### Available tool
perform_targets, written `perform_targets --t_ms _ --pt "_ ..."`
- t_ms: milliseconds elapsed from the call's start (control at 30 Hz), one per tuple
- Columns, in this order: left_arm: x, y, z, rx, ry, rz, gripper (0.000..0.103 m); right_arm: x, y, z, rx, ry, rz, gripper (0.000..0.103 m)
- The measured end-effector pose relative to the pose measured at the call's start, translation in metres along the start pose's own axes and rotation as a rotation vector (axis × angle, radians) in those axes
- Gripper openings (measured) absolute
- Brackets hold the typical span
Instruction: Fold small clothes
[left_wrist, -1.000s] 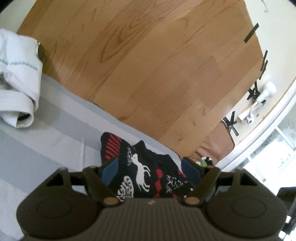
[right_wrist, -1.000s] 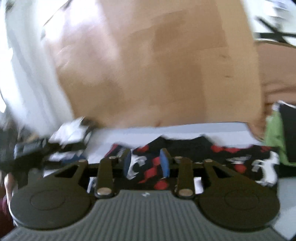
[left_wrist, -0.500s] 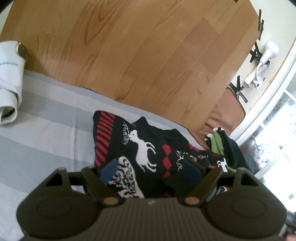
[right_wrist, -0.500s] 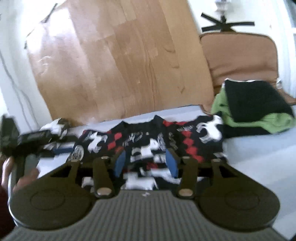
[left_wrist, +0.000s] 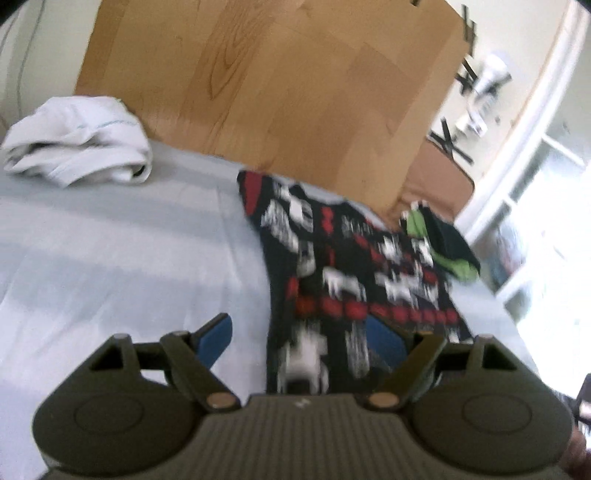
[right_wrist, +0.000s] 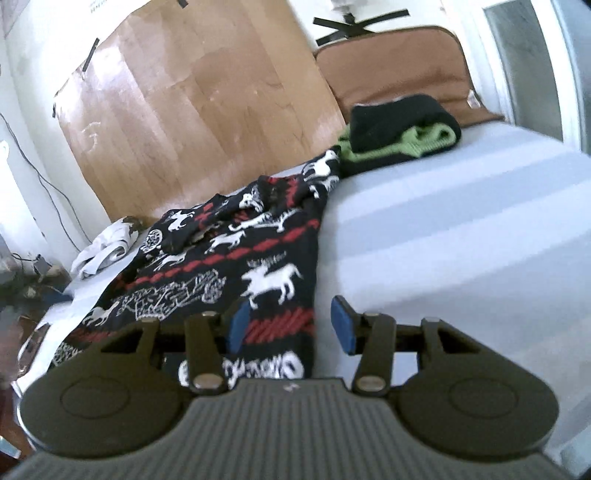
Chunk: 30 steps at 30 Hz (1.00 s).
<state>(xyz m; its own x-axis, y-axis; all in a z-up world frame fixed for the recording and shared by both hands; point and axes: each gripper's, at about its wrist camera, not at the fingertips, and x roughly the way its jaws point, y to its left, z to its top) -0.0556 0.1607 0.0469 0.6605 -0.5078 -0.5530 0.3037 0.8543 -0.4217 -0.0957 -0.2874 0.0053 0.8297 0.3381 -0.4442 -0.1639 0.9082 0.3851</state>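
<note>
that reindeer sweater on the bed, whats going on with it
A person holding a gripper in each hand is working on the black, red and white reindeer sweater, which lies spread on the striped grey sheet. The left gripper and right gripper both hover open at its near corners, one at each side edge; neither grips the fabric yet. The right jaws have just been opening. A folded green and black garment and a bunched white one sit aside.

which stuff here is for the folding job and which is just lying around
For the job:
black patterned sweater
green and black garment
white garment
striped sheet

Lying about:
wood board
brown cushion
</note>
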Motion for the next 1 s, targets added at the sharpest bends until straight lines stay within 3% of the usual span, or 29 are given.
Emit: perform_targets --t_ms 267,433,567,767,1000 --pt "-0.027 -0.012 -0.06 -0.038 0.051 0.077 0.082 -0.002 0.004 -0.013 -0.014 0.005 0.071 0.051" --pt "-0.012 -0.031 -0.065 0.018 0.068 0.289 0.082 -0.002 0.007 -0.027 -0.018 -0.012 0.038 0.05" --pt "0.001 -0.049 -0.07 0.061 0.063 0.406 0.087 -0.007 0.009 -0.035 0.029 -0.05 0.026 0.05" --pt "0.012 -0.06 -0.074 0.092 0.059 0.475 0.095 -0.015 0.011 -0.043 0.098 -0.095 0.02 0.051" --pt "0.017 -0.065 -0.076 0.115 0.064 0.489 0.101 -0.019 0.002 -0.046 0.159 -0.12 0.062 0.051"
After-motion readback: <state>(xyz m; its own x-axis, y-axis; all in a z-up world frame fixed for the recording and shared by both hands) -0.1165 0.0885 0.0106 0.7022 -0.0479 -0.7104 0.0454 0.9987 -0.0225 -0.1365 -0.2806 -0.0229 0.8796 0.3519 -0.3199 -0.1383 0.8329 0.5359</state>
